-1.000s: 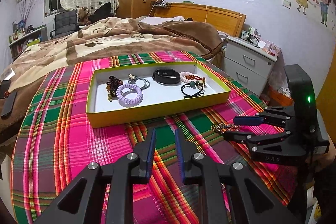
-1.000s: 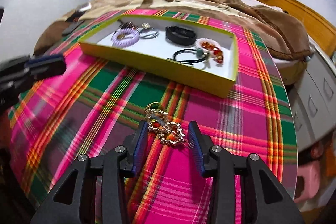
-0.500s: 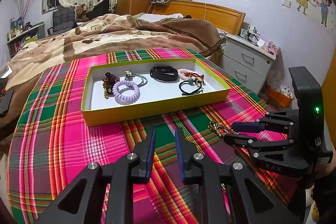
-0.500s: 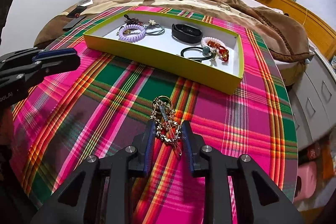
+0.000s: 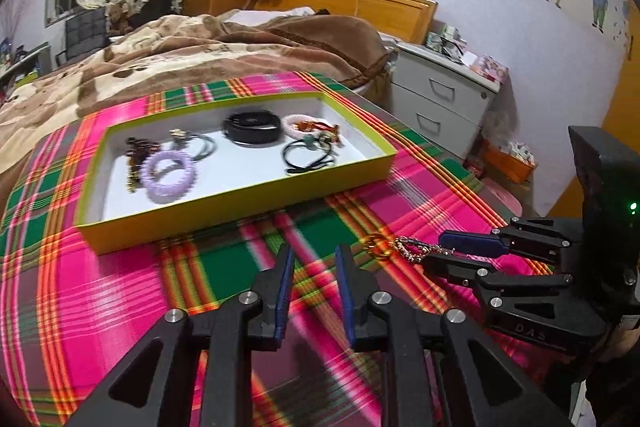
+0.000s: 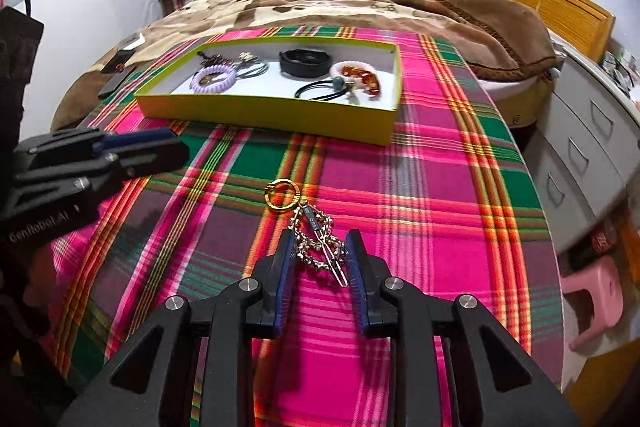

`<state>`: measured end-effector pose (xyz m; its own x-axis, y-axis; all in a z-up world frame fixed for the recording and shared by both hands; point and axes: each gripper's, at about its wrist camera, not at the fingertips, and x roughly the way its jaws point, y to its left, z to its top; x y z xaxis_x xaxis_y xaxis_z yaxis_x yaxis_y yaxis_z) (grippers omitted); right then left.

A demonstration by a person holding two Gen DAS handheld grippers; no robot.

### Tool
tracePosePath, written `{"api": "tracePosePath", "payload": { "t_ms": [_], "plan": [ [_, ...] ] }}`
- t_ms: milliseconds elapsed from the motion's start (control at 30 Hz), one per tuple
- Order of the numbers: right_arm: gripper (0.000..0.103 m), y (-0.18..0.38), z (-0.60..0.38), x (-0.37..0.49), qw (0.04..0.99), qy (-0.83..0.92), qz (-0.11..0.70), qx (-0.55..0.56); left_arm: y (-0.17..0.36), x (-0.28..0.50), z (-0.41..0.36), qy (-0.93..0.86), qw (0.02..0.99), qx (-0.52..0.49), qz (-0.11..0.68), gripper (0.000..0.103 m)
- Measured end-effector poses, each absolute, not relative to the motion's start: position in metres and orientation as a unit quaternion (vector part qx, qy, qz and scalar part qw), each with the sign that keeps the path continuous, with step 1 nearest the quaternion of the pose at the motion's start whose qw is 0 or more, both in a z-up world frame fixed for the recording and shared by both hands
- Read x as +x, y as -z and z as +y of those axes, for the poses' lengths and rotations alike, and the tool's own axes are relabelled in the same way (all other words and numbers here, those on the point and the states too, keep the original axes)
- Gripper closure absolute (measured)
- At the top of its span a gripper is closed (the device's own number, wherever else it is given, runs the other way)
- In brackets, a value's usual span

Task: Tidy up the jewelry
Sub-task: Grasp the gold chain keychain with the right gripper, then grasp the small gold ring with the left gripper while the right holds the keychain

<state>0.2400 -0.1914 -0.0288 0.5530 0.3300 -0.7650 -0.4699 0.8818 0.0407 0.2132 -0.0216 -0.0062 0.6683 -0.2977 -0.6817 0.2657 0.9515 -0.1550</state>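
Right gripper point(image 6: 318, 259) is clamped on the gold chain point(image 6: 316, 247), its ring end point(image 6: 283, 195) sticking out ahead over the plaid cloth point(image 6: 420, 195), well short of the tray point(image 6: 272, 115). Left gripper point(image 5: 312, 283) hangs beside it, jaws slightly apart, holding nothing. Tray holds a purple coil point(image 5: 168, 175), black band point(image 5: 251, 127), hair ties point(image 5: 308, 155) and beads point(image 5: 316, 127).

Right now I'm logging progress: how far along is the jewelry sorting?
Mostly done: the purple coil bracelet, black band, black hair tie and other pieces lie in the yellow-green tray. In hand: the right gripper is closed around the gold chain keyring, outside the tray. Left: carry it in. The left gripper is empty.
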Motion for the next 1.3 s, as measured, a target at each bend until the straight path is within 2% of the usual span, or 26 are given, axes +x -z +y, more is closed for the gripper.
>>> {"api": "tracePosePath", "payload": {
  "t_ms": [100,533,767,900,1300],
  "plan": [
    [0.077,0.028,-0.199,0.24,0.881,-0.219,0.413,-0.074,0.01,0.219,-0.033,0.169,0.907,-0.014,0.385,0.076],
    [0.077,0.032,-0.221,0.241,0.885,-0.194,0.42,-0.049,0.03,0.245,-0.079,0.188,0.879,0.02,0.437,0.075],
    [0.077,0.032,-0.223,0.24,0.885,-0.193,0.421,-0.046,0.032,0.247,-0.099,0.167,0.884,0.071,0.432,0.075],
    [0.077,0.031,-0.224,0.238,0.886,-0.192,0.42,-0.044,0.031,0.244,-0.103,0.165,0.884,0.09,0.428,0.081],
    [0.077,0.025,-0.222,0.232,0.891,-0.191,0.411,-0.037,0.016,0.221,-0.062,0.163,0.902,0.032,0.399,0.082]
  ]
}}
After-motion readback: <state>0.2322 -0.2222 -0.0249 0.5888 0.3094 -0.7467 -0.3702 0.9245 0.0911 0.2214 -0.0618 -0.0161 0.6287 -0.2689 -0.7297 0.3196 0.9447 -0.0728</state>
